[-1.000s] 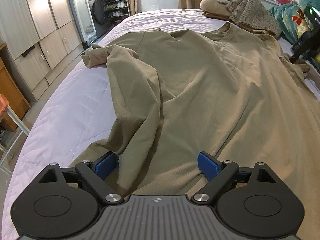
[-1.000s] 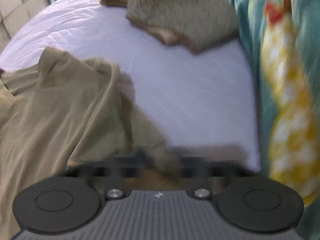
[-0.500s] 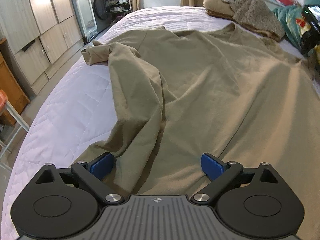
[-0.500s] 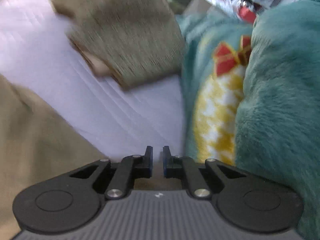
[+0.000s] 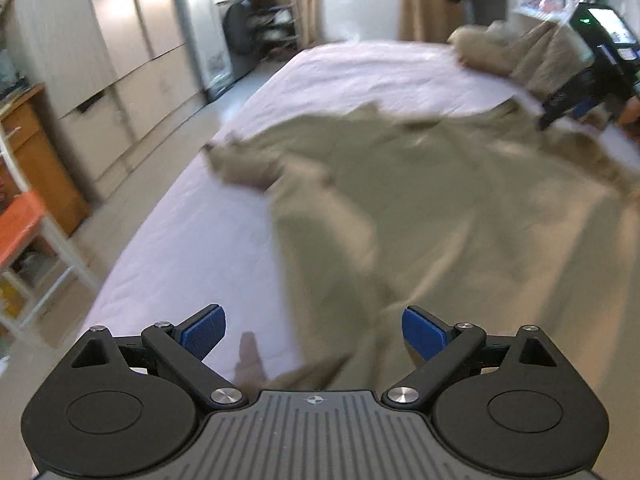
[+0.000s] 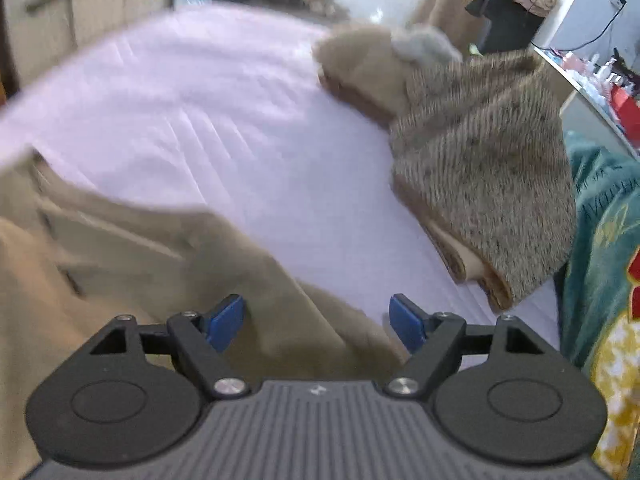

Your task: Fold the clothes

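While both sets of jaws stand wide with nothing held, the olive shirt [image 5: 460, 216] sprawls rumpled on the bed [image 5: 192, 248] ahead of them; pinching the bunched sleeve [image 5: 244, 164] blind could drag wrinkles into any fold.

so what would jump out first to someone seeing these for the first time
The big olive-tan shirt sprawled rumpled across the lilac bed dominates. Both the left gripper and right gripper hang open over its edges. Folded brown knits sit on the bed's far right, beside a teal blanket.
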